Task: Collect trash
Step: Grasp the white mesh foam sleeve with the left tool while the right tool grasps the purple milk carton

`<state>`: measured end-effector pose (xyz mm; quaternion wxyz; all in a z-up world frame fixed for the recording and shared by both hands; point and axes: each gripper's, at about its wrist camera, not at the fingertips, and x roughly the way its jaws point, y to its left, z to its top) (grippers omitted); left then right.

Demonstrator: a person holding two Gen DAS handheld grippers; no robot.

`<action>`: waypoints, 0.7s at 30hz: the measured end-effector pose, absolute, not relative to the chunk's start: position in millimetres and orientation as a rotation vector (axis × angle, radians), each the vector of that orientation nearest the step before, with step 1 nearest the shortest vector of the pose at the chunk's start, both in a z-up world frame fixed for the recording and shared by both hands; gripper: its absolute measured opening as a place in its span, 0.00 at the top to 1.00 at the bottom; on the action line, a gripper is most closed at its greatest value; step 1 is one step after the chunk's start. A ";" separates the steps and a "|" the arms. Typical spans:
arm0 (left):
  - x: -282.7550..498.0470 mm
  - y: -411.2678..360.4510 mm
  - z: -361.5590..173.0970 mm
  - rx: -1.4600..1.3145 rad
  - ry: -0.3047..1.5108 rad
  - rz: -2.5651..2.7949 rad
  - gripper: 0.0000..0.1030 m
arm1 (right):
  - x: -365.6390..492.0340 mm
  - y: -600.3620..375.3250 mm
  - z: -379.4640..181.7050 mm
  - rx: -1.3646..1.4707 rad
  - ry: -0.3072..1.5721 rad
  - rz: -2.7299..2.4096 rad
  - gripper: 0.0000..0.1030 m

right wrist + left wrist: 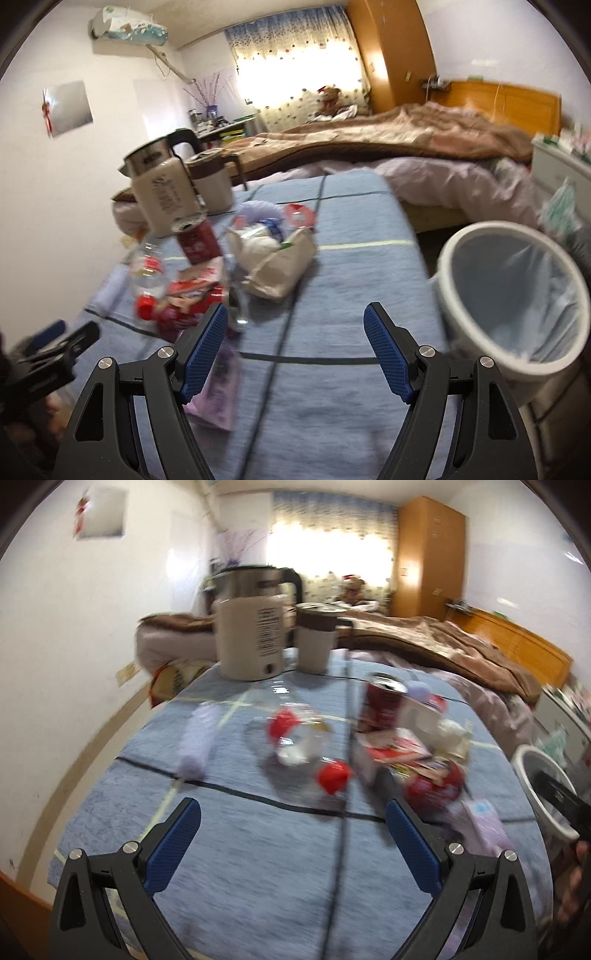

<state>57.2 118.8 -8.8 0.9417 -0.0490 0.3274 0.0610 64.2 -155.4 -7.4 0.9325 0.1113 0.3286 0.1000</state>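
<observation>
Trash lies on a blue cloth-covered table point(258, 867): a clear plastic bottle with a red cap point(299, 738), a dark red can point(382, 698), red snack wrappers point(399, 753) and a crumpled paper bag point(275, 262). My left gripper point(291, 812) is open and empty, just short of the bottle. My right gripper point(295, 317) is open and empty above the cloth, right of the wrappers point(192, 295). A white bin with a blue liner point(513, 295) stands off the table's right edge; it also shows in the left wrist view point(535, 775).
A cream kettle point(251, 627) and a cream mug with a brown lid point(316, 638) stand at the table's far end. A rolled lilac cloth point(195, 738) lies at left, a lilac packet point(218, 387) at the near edge. A bed point(406, 147) lies beyond.
</observation>
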 end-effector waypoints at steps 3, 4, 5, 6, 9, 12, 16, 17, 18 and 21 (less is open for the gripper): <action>62.8 142.0 -7.8 -0.123 0.662 0.177 0.01 | 60.9 -136.8 -7.4 0.199 0.687 0.262 0.26; 64.7 149.8 -7.8 -0.130 0.663 0.189 0.01 | 59.0 -129.4 -8.5 0.181 0.693 0.276 0.26; 66.7 154.9 -8.4 -0.135 0.664 0.196 0.01 | 57.6 -123.5 -10.5 0.173 0.699 0.290 0.26; 67.9 162.2 -9.1 -0.140 0.668 0.211 0.01 | 56.3 -118.4 -13.1 0.166 0.711 0.299 0.26; 72.1 176.5 -11.4 -0.144 0.676 0.234 0.01 | 53.6 -104.9 -19.6 0.134 0.731 0.308 0.26; 79.5 188.2 -15.7 -0.174 0.689 0.234 0.01 | 52.8 -95.9 -26.1 0.100 0.752 0.297 0.26; 94.1 203.4 -26.8 -0.200 0.718 0.248 0.01 | 56.1 -89.8 -39.4 0.081 0.799 0.286 0.26; 96.9 206.0 -28.9 -0.204 0.725 0.251 0.01 | 57.0 -89.0 -42.2 0.072 0.802 0.275 0.26; 101.4 209.4 -31.9 -0.204 0.734 0.261 0.01 | 56.2 -89.5 -41.9 0.069 0.801 0.268 0.26; 113.6 216.3 -38.4 -0.194 0.755 0.279 0.01 | 58.3 -89.3 -43.3 0.059 0.802 0.255 0.43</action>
